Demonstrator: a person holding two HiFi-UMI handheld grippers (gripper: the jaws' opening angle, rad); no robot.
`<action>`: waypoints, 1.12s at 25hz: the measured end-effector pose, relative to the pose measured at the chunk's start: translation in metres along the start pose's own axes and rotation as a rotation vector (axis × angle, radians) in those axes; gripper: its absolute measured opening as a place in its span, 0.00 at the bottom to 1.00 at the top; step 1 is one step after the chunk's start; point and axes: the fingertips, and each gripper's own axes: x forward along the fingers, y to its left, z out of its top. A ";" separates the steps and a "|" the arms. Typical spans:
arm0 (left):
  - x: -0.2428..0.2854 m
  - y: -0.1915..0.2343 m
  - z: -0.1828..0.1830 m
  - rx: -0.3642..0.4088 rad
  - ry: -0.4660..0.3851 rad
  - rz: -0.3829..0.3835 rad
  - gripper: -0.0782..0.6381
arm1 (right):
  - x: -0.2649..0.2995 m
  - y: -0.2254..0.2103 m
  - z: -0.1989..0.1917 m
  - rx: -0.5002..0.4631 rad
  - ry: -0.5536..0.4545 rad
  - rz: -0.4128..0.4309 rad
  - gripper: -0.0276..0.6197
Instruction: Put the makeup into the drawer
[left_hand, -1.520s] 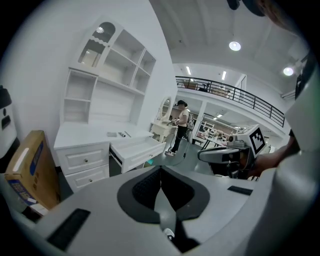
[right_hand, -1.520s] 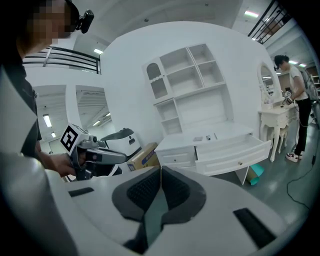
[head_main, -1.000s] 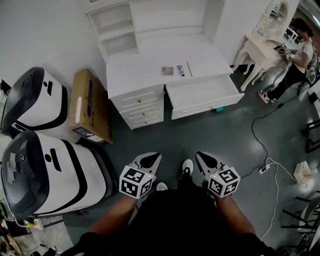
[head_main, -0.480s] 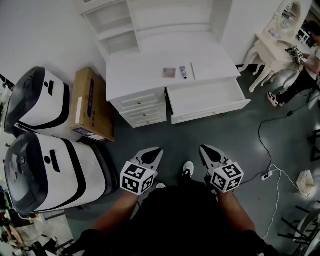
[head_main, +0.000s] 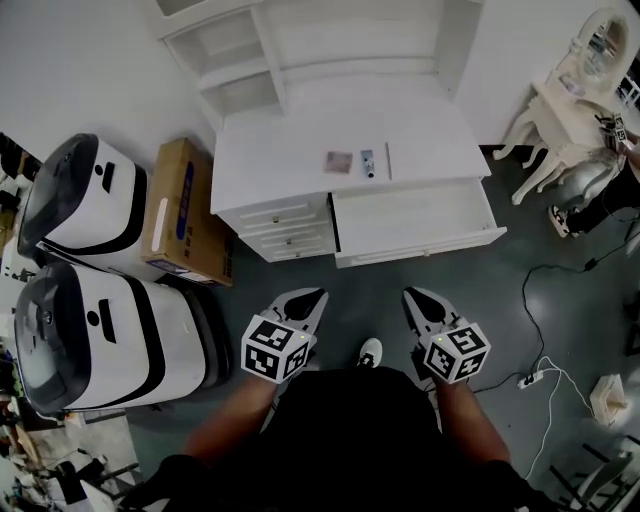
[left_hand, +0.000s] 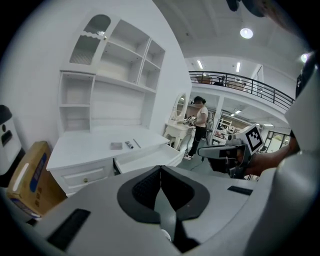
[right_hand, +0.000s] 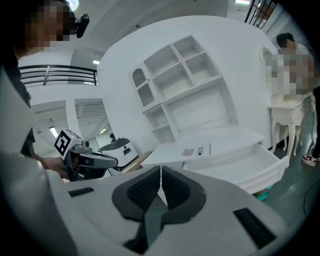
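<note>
Three makeup items lie on the white dresser top (head_main: 300, 130): a square compact (head_main: 338, 161), a small tube (head_main: 367, 163) and a thin stick (head_main: 388, 160). Below them the right-hand drawer (head_main: 415, 222) stands pulled out and looks empty. My left gripper (head_main: 310, 298) and right gripper (head_main: 415, 297) hover side by side over the grey floor, well short of the dresser, both shut with nothing between the pads. The left gripper view shows the compact (left_hand: 116, 145), the tube (left_hand: 129, 145) and the drawer (left_hand: 145, 159) beyond its shut tips (left_hand: 160, 169). The right gripper view shows the same beyond its tips (right_hand: 160, 170).
Two white-and-black machines (head_main: 85, 205) (head_main: 100, 340) and a cardboard box (head_main: 180, 215) stand left of the dresser. A white vanity table (head_main: 570, 100) and a person (left_hand: 201, 125) are at the right. A cable with a power strip (head_main: 525, 380) lies on the floor at right.
The dresser has come closer and sits more centred in the head view; both grippers travelled forward with me toward it. Both stay shut and empty.
</note>
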 end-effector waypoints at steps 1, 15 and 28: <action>0.003 0.001 0.004 -0.004 -0.002 0.012 0.12 | 0.002 -0.006 0.003 -0.003 0.000 0.009 0.09; 0.034 0.004 0.012 -0.054 0.032 0.096 0.12 | 0.023 -0.055 0.019 -0.012 0.033 0.078 0.09; 0.064 0.033 0.034 -0.034 0.026 0.051 0.12 | 0.040 -0.076 0.024 0.014 0.022 0.009 0.09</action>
